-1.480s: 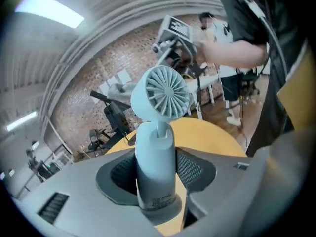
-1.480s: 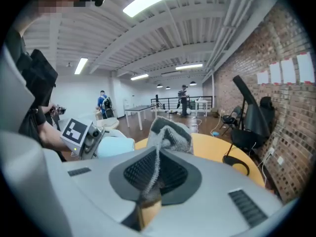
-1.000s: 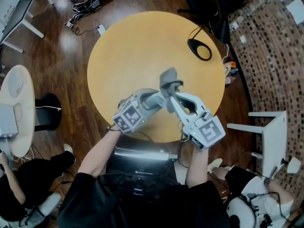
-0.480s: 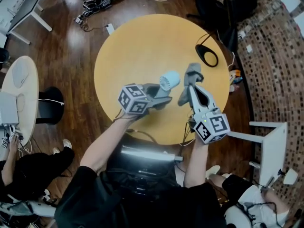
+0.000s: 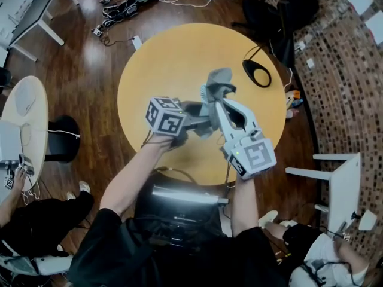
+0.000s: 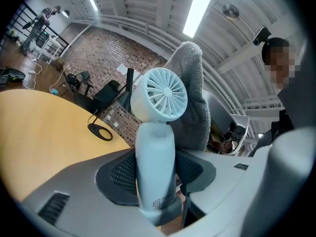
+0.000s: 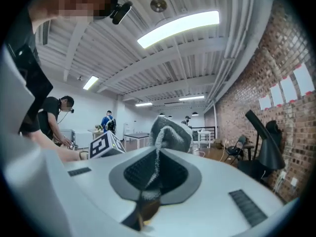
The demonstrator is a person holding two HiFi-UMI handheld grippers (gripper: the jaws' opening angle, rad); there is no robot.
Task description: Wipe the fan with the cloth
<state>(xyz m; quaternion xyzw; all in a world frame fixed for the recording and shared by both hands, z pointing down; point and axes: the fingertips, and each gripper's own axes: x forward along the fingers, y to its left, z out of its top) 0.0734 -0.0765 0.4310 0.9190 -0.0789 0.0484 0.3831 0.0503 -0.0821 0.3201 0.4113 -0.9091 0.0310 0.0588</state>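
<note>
A pale blue hand-held fan (image 6: 161,98) stands upright in my left gripper (image 6: 155,179), whose jaws are shut on its handle. In the left gripper view the round grille faces the camera, and the grey cloth (image 6: 195,98) lies against the fan's far right side. My right gripper (image 7: 158,174) is shut on that cloth (image 7: 170,131), which bunches up beyond its jaws. Over the round yellow table (image 5: 161,58) in the head view, the left gripper (image 5: 200,116) and right gripper (image 5: 216,103) meet, and the cloth (image 5: 216,82) hides the fan.
A black ring-shaped object (image 5: 257,73) lies at the table's far right edge. Around the table are a black chair (image 5: 287,5), cables (image 5: 122,5) on the wooden floor, a white side table (image 5: 24,124) at the left and a white stool (image 5: 344,178) at the right. People sit nearby.
The cloth, held apart to the right of the fan half a second ago, has moved left onto the fan and covers it. The left gripper has rolled and both hands rose.
</note>
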